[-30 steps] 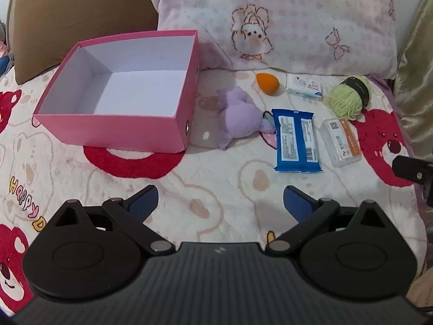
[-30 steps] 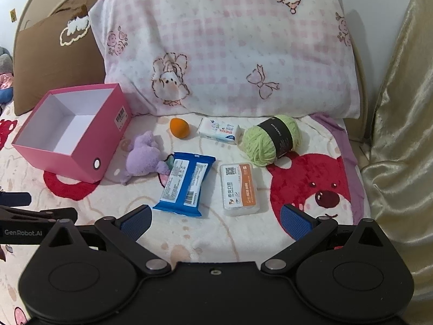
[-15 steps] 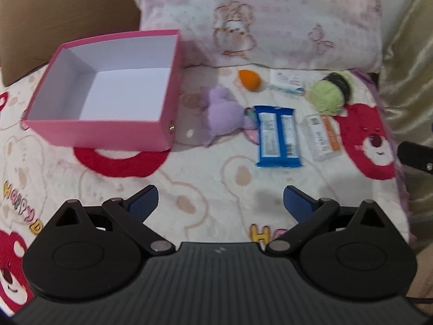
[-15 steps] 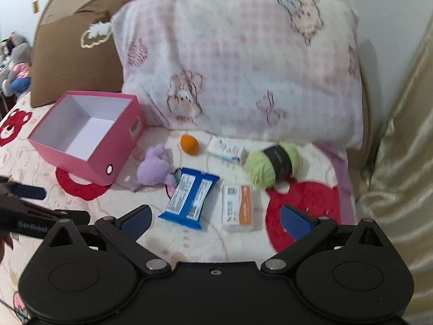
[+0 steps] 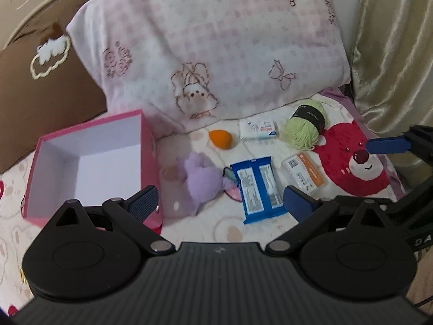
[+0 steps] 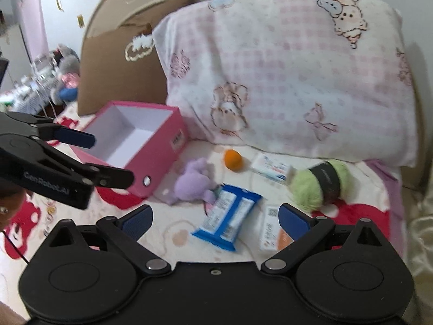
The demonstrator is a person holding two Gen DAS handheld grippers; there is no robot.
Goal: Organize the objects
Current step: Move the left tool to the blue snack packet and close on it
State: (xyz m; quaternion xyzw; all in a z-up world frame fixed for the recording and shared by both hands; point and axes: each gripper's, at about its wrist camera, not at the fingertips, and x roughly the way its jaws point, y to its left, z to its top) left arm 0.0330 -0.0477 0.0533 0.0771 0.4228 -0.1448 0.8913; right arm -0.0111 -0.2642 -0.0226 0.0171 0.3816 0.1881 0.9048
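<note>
An empty pink box [image 5: 89, 162] [image 6: 135, 146] with a white inside sits on the bed at the left. To its right lie a purple plush toy [image 5: 201, 181] [image 6: 192, 181], an orange sponge [image 5: 220, 138] [image 6: 232, 159], a blue packet [image 5: 257, 188] [image 6: 227, 219], a white packet [image 5: 258, 129] [image 6: 270, 167], a clear case with an orange label [image 5: 304, 172] [image 6: 270, 233] and a green yarn ball [image 5: 304, 127] [image 6: 319, 187]. My left gripper [image 5: 220, 201] hangs open above the plush toy, holding nothing. My right gripper [image 6: 215, 219] is open over the blue packet, also holding nothing.
A pink checked pillow [image 5: 216, 48] [image 6: 284, 81] leans behind the objects, with a brown cushion [image 5: 40, 81] to its left. Gold curtain fabric [image 5: 392, 54] borders the right side. A bedside stand with toys [image 6: 54, 81] is at the far left.
Both grippers have lifted and tilted upward, bringing more of the pillow and headboard into view. Both stay open. The objects on the bed have not moved.
</note>
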